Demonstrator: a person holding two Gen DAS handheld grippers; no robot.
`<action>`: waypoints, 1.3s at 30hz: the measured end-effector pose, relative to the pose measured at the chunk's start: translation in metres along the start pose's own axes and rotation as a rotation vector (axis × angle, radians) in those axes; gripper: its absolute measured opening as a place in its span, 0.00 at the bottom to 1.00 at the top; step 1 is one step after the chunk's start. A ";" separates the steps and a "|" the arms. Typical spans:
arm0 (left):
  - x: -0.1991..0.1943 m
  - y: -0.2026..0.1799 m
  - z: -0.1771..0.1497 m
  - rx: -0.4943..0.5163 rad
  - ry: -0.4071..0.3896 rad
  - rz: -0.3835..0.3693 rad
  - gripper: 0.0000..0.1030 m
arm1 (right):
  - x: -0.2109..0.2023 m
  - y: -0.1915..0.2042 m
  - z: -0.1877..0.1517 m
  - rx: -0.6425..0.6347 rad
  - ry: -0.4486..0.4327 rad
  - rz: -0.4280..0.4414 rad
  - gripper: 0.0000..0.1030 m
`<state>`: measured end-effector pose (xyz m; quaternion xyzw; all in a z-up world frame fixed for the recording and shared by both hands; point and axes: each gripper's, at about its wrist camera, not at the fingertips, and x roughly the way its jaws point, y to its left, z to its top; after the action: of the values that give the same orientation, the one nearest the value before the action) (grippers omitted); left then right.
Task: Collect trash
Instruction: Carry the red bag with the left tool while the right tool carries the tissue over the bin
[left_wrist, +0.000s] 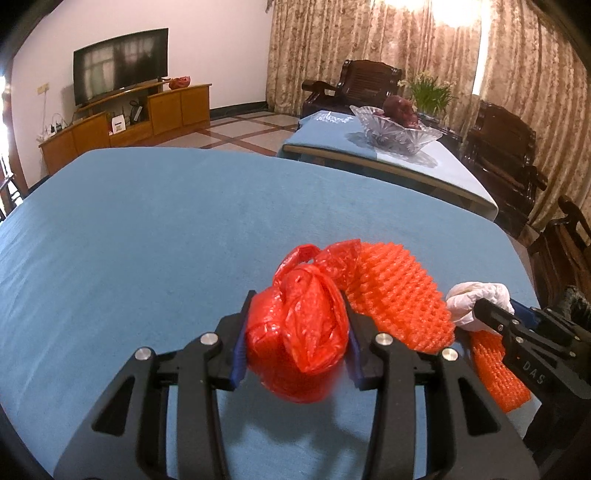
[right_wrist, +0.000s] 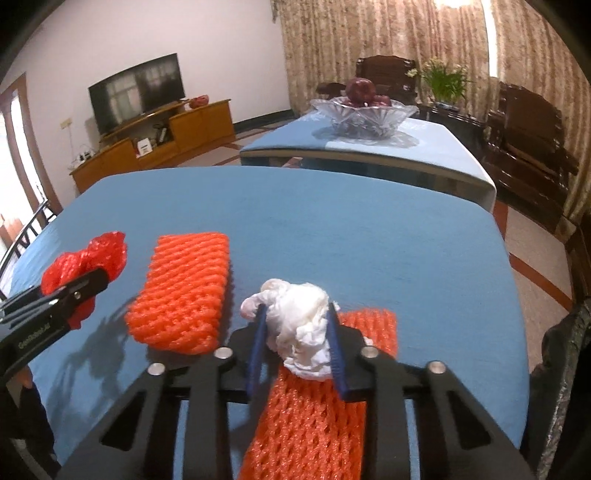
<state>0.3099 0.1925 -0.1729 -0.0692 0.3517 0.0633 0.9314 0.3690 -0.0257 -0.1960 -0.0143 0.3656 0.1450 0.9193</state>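
My left gripper (left_wrist: 297, 306) is shut on a crumpled red plastic bag (left_wrist: 299, 332), held just above the blue tablecloth (left_wrist: 147, 229); it also shows in the right wrist view (right_wrist: 85, 273). My right gripper (right_wrist: 297, 315) is shut on a crumpled white tissue (right_wrist: 303, 325), seen too in the left wrist view (left_wrist: 476, 302). An orange foam fruit net (right_wrist: 184, 291) lies flat on the cloth between the grippers. A second orange net (right_wrist: 314, 413) lies under the right gripper.
A second blue-covered table (right_wrist: 436, 147) stands behind with a glass fruit bowl (right_wrist: 364, 114). Dark wooden chairs (right_wrist: 528, 147) stand at the right, a TV cabinet (right_wrist: 155, 147) at the far left, curtains behind.
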 end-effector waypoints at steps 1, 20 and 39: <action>-0.002 -0.001 0.001 0.003 -0.004 0.000 0.39 | -0.003 0.002 0.000 -0.004 -0.008 0.001 0.26; -0.086 -0.061 0.017 0.071 -0.127 -0.076 0.39 | -0.117 -0.019 0.019 0.067 -0.189 -0.024 0.26; -0.146 -0.142 0.008 0.135 -0.187 -0.184 0.39 | -0.213 -0.078 0.002 0.129 -0.269 -0.144 0.26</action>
<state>0.2298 0.0442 -0.0580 -0.0321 0.2592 -0.0402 0.9645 0.2452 -0.1551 -0.0563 0.0379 0.2455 0.0555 0.9671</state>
